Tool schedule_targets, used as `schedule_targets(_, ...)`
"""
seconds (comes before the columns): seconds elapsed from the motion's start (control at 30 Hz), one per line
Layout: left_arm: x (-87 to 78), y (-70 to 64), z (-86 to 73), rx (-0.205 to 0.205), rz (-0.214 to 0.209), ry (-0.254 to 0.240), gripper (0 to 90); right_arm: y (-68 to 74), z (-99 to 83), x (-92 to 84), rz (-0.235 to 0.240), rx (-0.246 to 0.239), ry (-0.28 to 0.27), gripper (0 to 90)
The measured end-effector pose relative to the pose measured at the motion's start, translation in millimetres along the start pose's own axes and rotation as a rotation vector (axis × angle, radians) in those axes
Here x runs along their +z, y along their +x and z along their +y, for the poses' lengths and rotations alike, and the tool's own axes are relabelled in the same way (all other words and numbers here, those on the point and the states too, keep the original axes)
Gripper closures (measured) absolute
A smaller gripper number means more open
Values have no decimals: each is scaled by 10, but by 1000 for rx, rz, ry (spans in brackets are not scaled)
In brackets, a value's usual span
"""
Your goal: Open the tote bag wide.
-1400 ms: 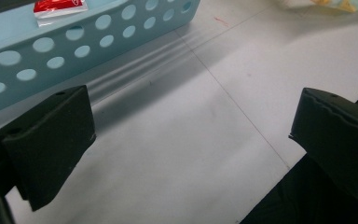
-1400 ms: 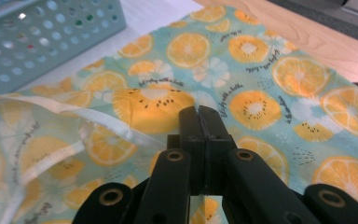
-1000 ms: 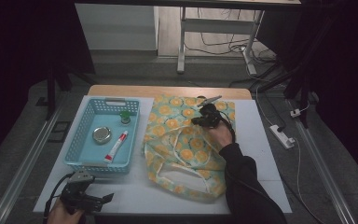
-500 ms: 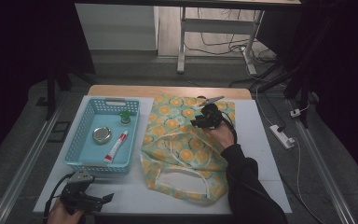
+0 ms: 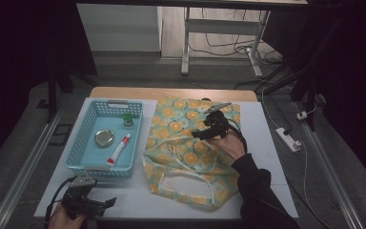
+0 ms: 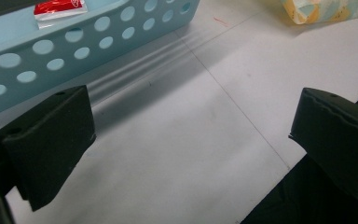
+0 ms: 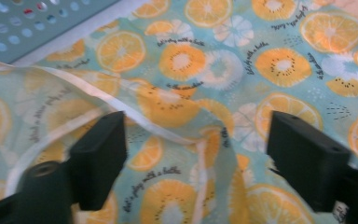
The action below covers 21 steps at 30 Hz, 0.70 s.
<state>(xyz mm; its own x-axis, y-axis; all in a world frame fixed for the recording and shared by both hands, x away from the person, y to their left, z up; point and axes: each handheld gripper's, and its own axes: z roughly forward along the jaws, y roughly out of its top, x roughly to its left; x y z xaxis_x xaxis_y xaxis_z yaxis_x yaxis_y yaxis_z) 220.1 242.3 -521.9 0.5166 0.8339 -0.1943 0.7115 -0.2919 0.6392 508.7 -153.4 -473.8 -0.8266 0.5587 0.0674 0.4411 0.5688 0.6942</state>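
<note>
A fabric bag (image 5: 181, 164) printed with orange slices lies rumpled on the white table (image 5: 267, 157), its white handle loop (image 5: 190, 180) toward the near edge. My right gripper (image 5: 201, 133) hovers over the bag's upper middle. Its jaws have just been opening and now stand wide apart over the fabric (image 7: 205, 60), with a white strap (image 7: 98, 95) beneath them and nothing pinched. At the near left corner my left gripper (image 5: 109, 203) rests low, its jaws open (image 6: 191, 140) over bare table.
A light blue perforated basket (image 5: 77, 140) stands left of the bag, holding a red-and-white tube (image 5: 118, 148), a round metal tin (image 5: 104, 138) and a small green-capped item (image 5: 127, 119). Its wall (image 6: 88, 42) is just ahead of the left gripper. A power strip (image 5: 288, 138) lies on the floor at right.
The right gripper let go of the bag fabric and its jaws spread while it drew slightly up and toward the near side. The bag's upper layer has bunched. The left gripper stayed put.
</note>
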Motion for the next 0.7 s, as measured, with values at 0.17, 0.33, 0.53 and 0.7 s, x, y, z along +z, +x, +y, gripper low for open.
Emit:
schedule_targets(0.17,2,-2,2,1,0,0,0,171,-85,-63,31,-35,4,95)
schedule_targets(0.33,3,-3,5,2,0,2,0,296,-173,-68,45,-54,22,33)
schedule_targets(0.53,7,-6,8,7,0,4,0,484,-287,-38,50,-69,48,6)
schedule_targets(0.7,8,-6,9,8,-1,4,0,619,-421,87,32,-93,92,1)
